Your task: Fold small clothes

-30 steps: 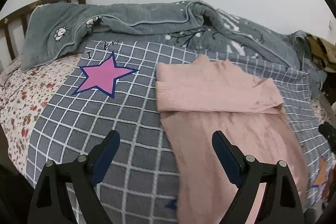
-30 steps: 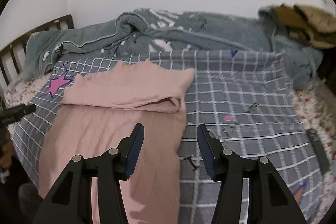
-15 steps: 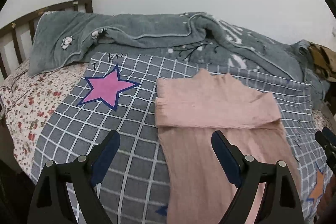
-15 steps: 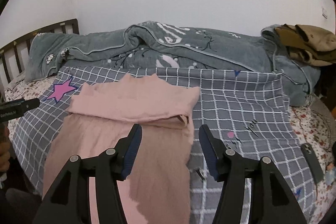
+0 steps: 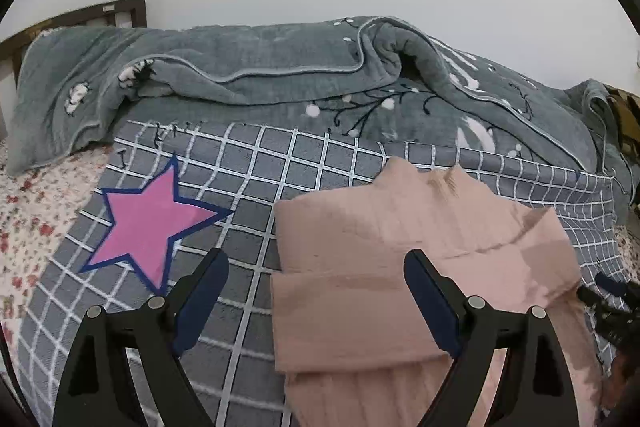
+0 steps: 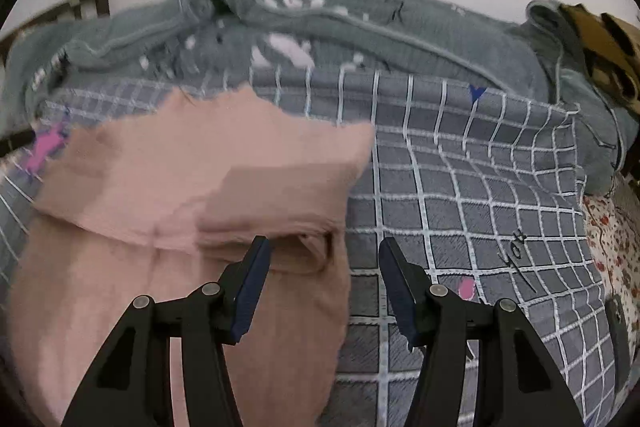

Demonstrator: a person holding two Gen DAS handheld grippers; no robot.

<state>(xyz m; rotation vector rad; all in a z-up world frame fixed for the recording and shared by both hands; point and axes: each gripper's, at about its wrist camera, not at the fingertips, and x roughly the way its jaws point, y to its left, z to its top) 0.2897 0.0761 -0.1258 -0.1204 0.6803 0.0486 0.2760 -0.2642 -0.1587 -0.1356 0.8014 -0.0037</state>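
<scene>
A pink knit garment [image 5: 400, 227] lies on a grey checked blanket [image 5: 280, 163], its sleeves folded across the chest into a band. My left gripper [image 5: 316, 259] hovers open above the garment's left edge, one finger over the blanket and one over the fabric, gripping nothing. In the right wrist view, which is blurred by motion, the same garment [image 6: 200, 163] fills the left half. My right gripper [image 6: 324, 243] stands open over its right edge at the folded sleeve end, with nothing pinched between the pads.
A rumpled grey quilt [image 5: 260, 67] runs along the wall behind the blanket. A pink star [image 5: 148, 223] marks the blanket's left part. Floral sheet [image 6: 612, 239] and a dark flat object [image 6: 618, 319] lie right; brown clothing [image 6: 600, 39] sits far right. A wooden headboard [image 5: 100, 13] stands left.
Both grippers have moved forward and lower toward the garment, which now looks larger. The folded sleeve band now sits between each pair of fingers. The jaws hold about the same width.
</scene>
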